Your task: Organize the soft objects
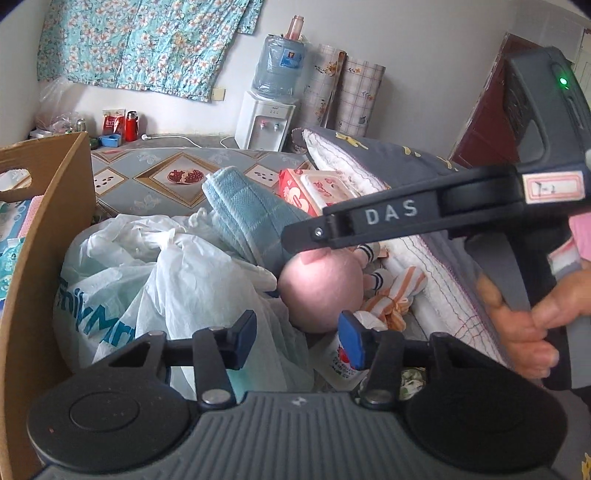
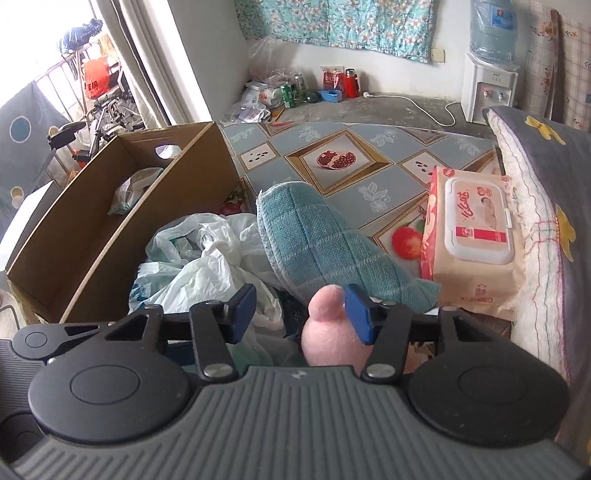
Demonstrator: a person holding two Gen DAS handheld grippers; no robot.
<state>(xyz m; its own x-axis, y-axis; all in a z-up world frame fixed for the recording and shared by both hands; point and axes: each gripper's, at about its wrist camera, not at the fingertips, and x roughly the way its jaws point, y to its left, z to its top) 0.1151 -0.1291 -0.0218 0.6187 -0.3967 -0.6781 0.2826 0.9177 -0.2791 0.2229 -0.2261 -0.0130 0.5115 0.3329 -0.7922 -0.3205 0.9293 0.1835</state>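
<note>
The right claw (image 2: 300,309) is held open over a pink plush toy (image 2: 332,339): the toy's rounded nub is touched by the right-hand pad, while the other pad stands apart from it, so nothing is clenched. The left claw (image 1: 297,336) is likewise released, with nothing pressed between its pads; the toy's round pink head lies just beyond its tips, and the top of that head is met by one finger of the right claw, whose handle is gripped by a hand (image 1: 528,325).

The things are carried by a table (image 2: 373,192) covered in a tiled sheet printed with fruit. Behind it a white wall is hung with a floral cloth (image 2: 340,22), and a water dispenser (image 2: 487,88) is seen beside the wall.

One blue towel (image 2: 314,243), one pack of wet wipes (image 2: 476,221), one grey pillow (image 2: 546,192), one cardboard box (image 2: 92,236) and one red flask (image 2: 351,83) can be counted. Two patterned rolls (image 1: 343,92) are leaned on the wall. The crumpled plastic bags (image 2: 199,258) cannot be counted surely.

The toy's body is mostly hidden; only orange-striped cloth (image 1: 395,295) is seen beside its head. The pillow is cut off at the frame edge.
</note>
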